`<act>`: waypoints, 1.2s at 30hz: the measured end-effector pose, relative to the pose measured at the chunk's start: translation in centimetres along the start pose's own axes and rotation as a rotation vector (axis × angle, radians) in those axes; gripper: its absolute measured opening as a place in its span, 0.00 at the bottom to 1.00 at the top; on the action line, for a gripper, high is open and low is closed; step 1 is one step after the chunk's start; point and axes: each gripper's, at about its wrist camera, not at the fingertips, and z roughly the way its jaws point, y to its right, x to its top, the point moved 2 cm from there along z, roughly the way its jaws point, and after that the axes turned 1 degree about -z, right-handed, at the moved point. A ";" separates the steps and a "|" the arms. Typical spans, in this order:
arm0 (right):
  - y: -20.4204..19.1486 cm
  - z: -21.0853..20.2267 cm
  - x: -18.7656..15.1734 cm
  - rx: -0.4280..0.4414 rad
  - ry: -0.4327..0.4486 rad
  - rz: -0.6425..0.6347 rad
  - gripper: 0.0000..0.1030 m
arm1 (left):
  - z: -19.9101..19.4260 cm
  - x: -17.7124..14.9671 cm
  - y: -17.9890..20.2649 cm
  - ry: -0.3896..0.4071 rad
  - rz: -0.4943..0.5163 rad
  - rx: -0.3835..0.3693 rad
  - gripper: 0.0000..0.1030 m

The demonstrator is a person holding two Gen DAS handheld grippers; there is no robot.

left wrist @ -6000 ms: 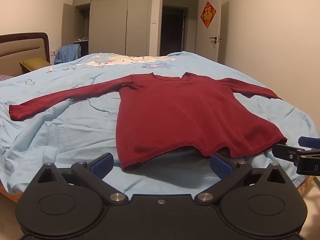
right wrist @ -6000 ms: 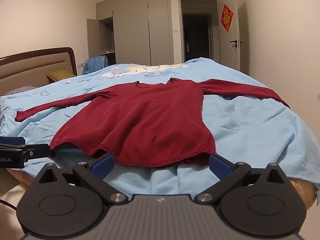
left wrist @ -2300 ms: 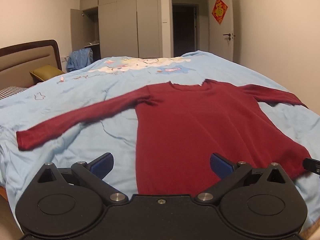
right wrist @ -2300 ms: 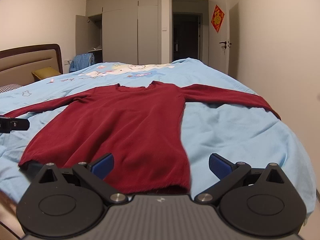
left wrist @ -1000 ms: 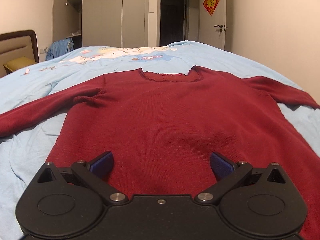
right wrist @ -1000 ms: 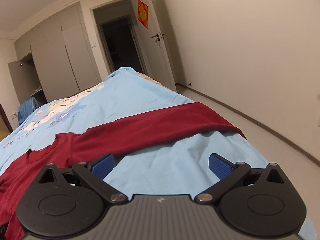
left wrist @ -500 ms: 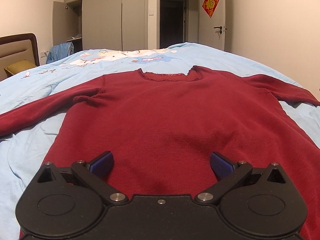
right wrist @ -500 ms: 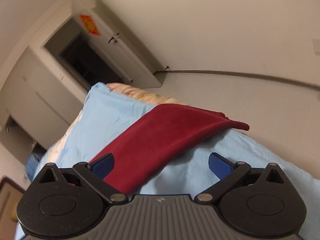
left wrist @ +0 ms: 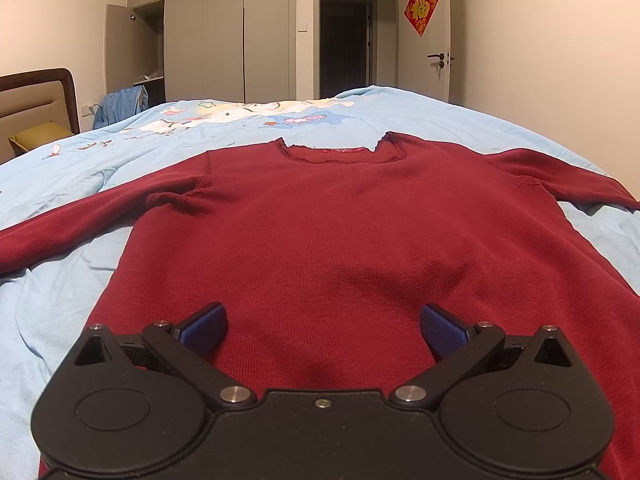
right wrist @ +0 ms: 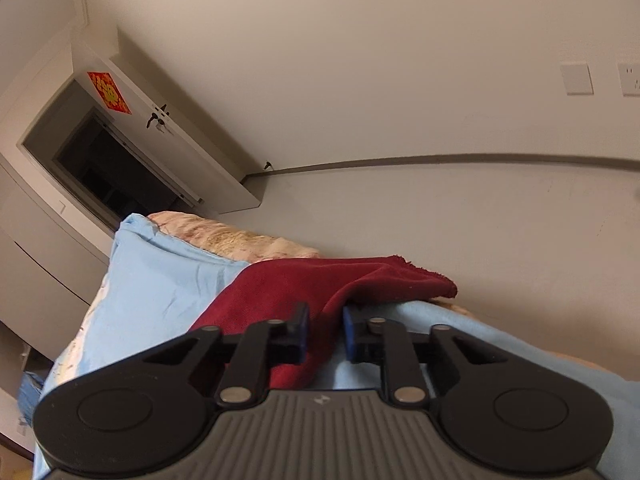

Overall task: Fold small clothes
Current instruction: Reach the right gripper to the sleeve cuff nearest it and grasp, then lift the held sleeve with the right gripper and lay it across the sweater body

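Observation:
A dark red long-sleeved top [left wrist: 340, 232] lies flat on the light blue bed cover [left wrist: 60, 280], neckline at the far end, both sleeves spread out sideways. My left gripper [left wrist: 322, 326] hovers open over the lower body of the top, nothing between its blue pads. In the right wrist view the camera is tilted; my right gripper [right wrist: 325, 330] is shut on the right sleeve [right wrist: 320, 284] of the top, a little back from the cuff [right wrist: 432, 278], which hangs past the bed's edge.
Wardrobes [left wrist: 224, 40] and an open dark doorway [left wrist: 346, 46] stand beyond the bed. A headboard [left wrist: 36, 96] and a yellow pillow [left wrist: 38, 136] are at the far left. Grey floor [right wrist: 480, 216] and a bare wall lie right of the bed's edge.
My right gripper has closed on the right sleeve near its cuff, having been open half a second ago. The left gripper has barely moved, staying open over the top's body.

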 end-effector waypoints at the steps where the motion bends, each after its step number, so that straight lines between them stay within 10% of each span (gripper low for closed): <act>1: -0.4 -0.3 -0.1 -0.010 0.010 -0.016 0.12 | 0.0 0.0 0.0 0.000 0.000 0.000 1.00; 18: -21.9 -9.4 -5.4 0.162 0.325 -0.818 0.07 | -3.6 4.2 -2.0 0.067 -0.069 -0.057 0.99; 29: -34.4 -14.0 -20.7 0.388 0.419 -1.314 0.07 | -7.7 6.2 -5.2 0.159 -0.109 0.000 0.99; 36: -35.7 -14.3 -34.4 0.421 0.420 -1.832 0.06 | -9.2 6.2 -8.4 0.168 -0.141 0.055 0.99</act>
